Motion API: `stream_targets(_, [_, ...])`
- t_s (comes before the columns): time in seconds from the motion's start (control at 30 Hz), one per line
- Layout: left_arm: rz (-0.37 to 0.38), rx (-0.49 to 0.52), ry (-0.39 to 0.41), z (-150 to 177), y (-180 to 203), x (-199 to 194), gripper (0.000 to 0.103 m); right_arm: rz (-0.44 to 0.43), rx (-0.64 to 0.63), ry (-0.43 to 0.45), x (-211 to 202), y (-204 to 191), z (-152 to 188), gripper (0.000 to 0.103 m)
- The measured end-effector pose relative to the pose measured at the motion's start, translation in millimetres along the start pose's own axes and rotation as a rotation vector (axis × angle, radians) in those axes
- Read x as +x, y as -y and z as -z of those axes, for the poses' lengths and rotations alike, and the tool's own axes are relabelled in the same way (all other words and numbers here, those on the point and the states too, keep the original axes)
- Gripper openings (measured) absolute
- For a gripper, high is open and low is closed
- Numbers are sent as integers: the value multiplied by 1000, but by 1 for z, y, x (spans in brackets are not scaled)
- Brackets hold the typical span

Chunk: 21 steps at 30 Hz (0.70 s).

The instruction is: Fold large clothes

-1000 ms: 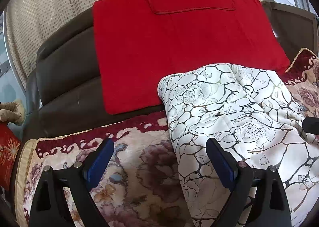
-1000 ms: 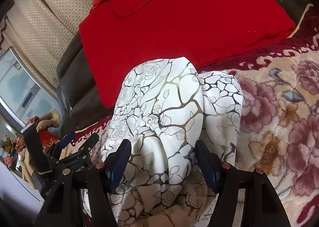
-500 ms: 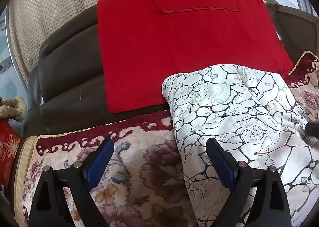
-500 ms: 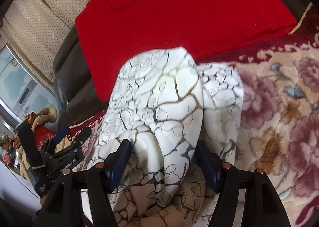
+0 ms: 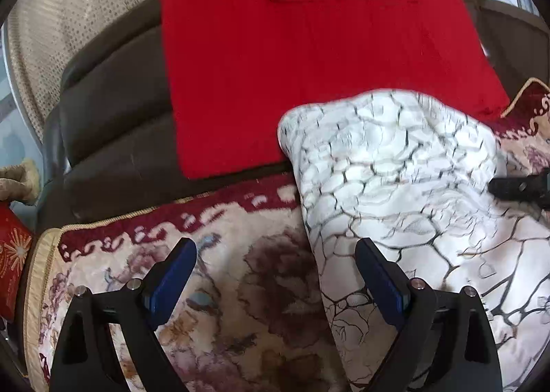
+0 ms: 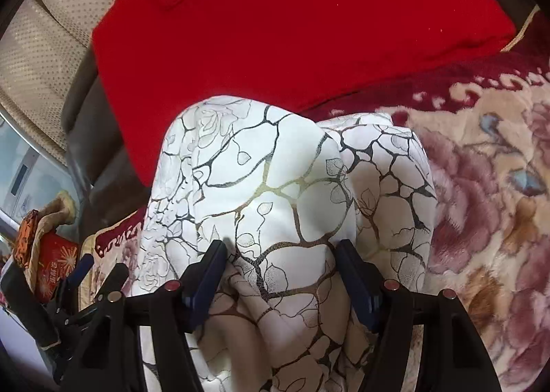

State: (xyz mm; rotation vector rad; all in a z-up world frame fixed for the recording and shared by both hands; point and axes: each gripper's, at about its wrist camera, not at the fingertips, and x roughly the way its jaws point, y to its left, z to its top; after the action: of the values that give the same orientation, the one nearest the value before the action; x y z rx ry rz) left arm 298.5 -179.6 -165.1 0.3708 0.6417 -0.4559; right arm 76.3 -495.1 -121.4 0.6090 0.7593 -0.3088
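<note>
The white crack-and-rose print garment [image 6: 268,192] sits bunched in the middle of the right wrist view, on the floral blanket [image 6: 488,192] below the red cushion [image 6: 292,13]. The right gripper [image 6: 280,259] has its 2 jaws apart with a thick fold humped between them; can't tell if the pads actually pinch it. The left gripper [image 5: 275,263] is wide apart at the lower middle of its view, straddling the garment's left edge, probably lining up a grab.

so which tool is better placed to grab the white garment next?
Right. The right tool already straddles a raised fold of the white garment; the left tool hangs mostly over the floral blanket.
</note>
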Motion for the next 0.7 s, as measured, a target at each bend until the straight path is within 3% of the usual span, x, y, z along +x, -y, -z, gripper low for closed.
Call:
stream_targets(0.2, [60,-80,-16,0,-16,-2,93,-16,4,15,-33,6,6,70])
stream_targets(0.33, [163,-132,-77,5,-29,5,94,-12,11,40,-64,18,17,70])
stream_targets(0.47, [280,-218,-146,11,-42,18,94,-78,37,30,-88,36,33,75])
stream_targets(0.53, [349,-270,-174,14,-46,24,94,-122,49,12,-86,37,35,83])
stream_targets(0.7, [461,-358,-201,25,-50,36,94,-224,99,-48,-58,35,29,82])
